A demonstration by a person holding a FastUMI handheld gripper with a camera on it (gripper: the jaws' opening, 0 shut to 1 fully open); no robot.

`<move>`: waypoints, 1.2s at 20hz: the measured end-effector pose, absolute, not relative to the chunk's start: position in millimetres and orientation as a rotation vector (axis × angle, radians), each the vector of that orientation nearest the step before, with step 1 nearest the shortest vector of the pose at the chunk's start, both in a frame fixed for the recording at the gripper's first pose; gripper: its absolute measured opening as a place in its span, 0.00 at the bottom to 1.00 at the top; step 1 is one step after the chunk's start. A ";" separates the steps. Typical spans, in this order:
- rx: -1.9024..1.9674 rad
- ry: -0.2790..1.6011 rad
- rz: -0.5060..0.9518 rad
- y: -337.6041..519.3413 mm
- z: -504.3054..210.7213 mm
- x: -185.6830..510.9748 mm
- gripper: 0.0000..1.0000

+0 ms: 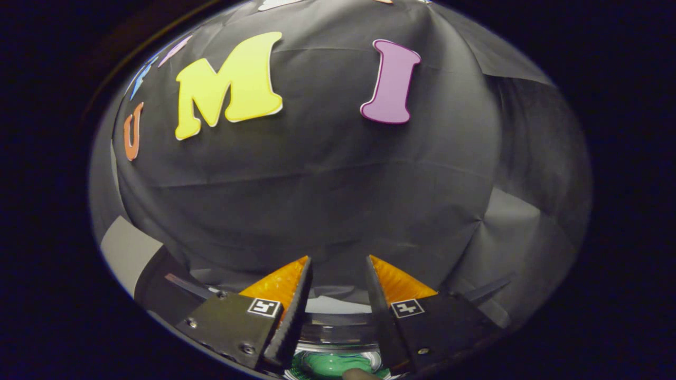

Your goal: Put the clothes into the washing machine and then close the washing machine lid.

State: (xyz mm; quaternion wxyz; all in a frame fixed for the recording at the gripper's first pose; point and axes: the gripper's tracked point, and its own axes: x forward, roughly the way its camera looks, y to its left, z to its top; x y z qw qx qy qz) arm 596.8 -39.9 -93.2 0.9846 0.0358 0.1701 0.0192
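In the gripper view, the gripper (338, 261) points at the booth's black cloth wall (327, 184), its fingers (296, 311) spread apart with nothing between them. Below and between the fingers lies the washing machine (338, 335), its round silvery rim curving across the gap. Inside the rim, something green (330, 365) shows; whether it is clothing cannot be told.
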 end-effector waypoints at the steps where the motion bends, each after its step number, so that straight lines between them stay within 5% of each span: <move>1: 0.070 0.332 0.039 -40.2 -91.9 595.9 0.64; 24: 0.070 0.023 0.000 -42.8 -88.2 534.0 0.66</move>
